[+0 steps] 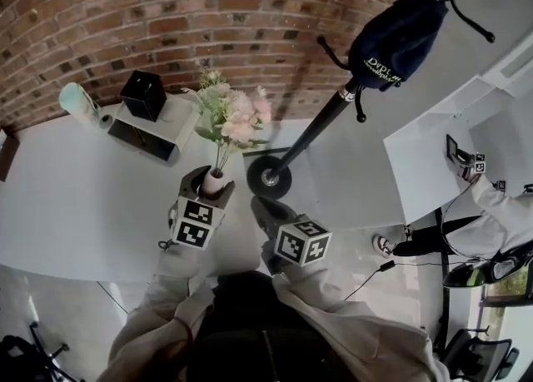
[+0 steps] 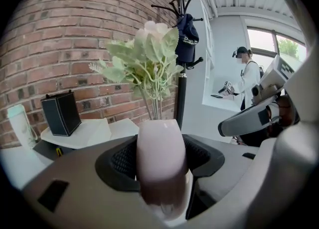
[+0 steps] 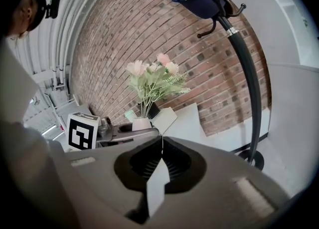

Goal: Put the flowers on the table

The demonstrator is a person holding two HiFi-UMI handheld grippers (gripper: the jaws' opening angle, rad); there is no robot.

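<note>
A bunch of pink and white flowers with green leaves (image 1: 231,118) stands upright in a small pale pink vase (image 1: 214,181). My left gripper (image 1: 208,185) is shut on the vase (image 2: 160,158), with a black pad on each side of its body, over the right end of the white table (image 1: 75,197). Whether the vase rests on the table I cannot tell. The flowers (image 2: 147,58) rise straight ahead in the left gripper view. My right gripper (image 1: 268,214) hangs just right of the vase, beyond the table's edge. Its tips (image 3: 162,140) are shut with nothing between them.
A black coat stand has its round base (image 1: 268,176) on the floor next to the table's end and a navy cap (image 1: 396,39) on top. A black box (image 1: 143,93) on a white block and a mint bottle (image 1: 79,104) stand by the brick wall. A person (image 1: 500,205) stands at the right.
</note>
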